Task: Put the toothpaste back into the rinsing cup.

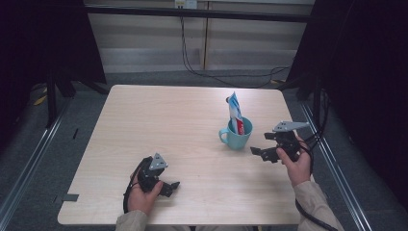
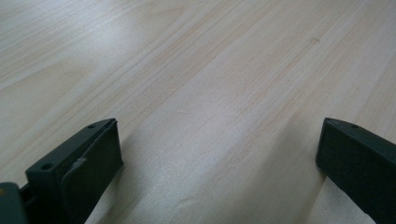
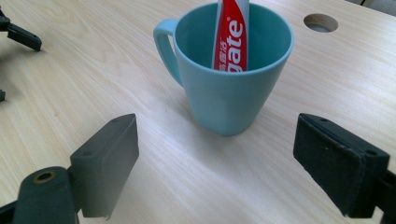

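two grippers sit released over the table (image 1: 144, 125). the right gripper (image 1: 264, 146) has its fingers (image 3: 109, 161) spread wide, aimed at the teal mug (image 3: 229, 70) just ahead at twelve o'clock, a toothpaste tube (image 3: 231, 37) standing upright inside it. this looks like the approach step; next it likely needs to advance and close squarely. the left gripper (image 1: 172, 186) hovers well apart at seven o'clock, fingers spread, gripping nothing.

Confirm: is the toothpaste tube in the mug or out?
In. The toothpaste tube stands inside the teal mug, its top sticking above the rim; mug upright on the table.
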Tool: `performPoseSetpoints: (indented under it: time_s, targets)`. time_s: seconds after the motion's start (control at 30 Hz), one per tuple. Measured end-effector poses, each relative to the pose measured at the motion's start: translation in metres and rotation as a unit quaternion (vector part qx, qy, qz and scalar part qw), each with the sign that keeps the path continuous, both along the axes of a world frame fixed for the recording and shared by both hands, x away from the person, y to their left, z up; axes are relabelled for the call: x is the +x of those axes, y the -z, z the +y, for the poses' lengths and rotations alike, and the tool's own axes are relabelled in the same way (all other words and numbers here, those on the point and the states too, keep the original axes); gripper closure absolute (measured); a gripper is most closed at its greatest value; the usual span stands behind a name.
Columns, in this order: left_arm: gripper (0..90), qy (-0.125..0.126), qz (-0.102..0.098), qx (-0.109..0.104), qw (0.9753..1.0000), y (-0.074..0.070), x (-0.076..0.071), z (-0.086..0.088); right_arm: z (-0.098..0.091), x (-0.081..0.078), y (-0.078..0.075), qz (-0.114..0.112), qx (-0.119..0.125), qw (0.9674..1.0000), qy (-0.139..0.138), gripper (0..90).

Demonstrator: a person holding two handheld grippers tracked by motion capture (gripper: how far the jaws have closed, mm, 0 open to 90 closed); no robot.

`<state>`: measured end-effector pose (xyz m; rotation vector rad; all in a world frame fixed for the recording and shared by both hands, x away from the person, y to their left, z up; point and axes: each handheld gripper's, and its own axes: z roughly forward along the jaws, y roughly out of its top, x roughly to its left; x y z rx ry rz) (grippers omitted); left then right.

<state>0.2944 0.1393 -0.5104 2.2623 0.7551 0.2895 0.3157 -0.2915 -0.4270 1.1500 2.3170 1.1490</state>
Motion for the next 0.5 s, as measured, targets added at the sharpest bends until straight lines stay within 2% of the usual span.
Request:
performPoseSetpoints:
  time_s: [0.5]
  targets:
    - [0.0, 0.000, 0.000, 0.000, 1.0000, 0.000, 0.000, 0.000, -0.004, -0.011, 0.024, 0.015, -0.001, 0.9999, 0.004, 13.8]
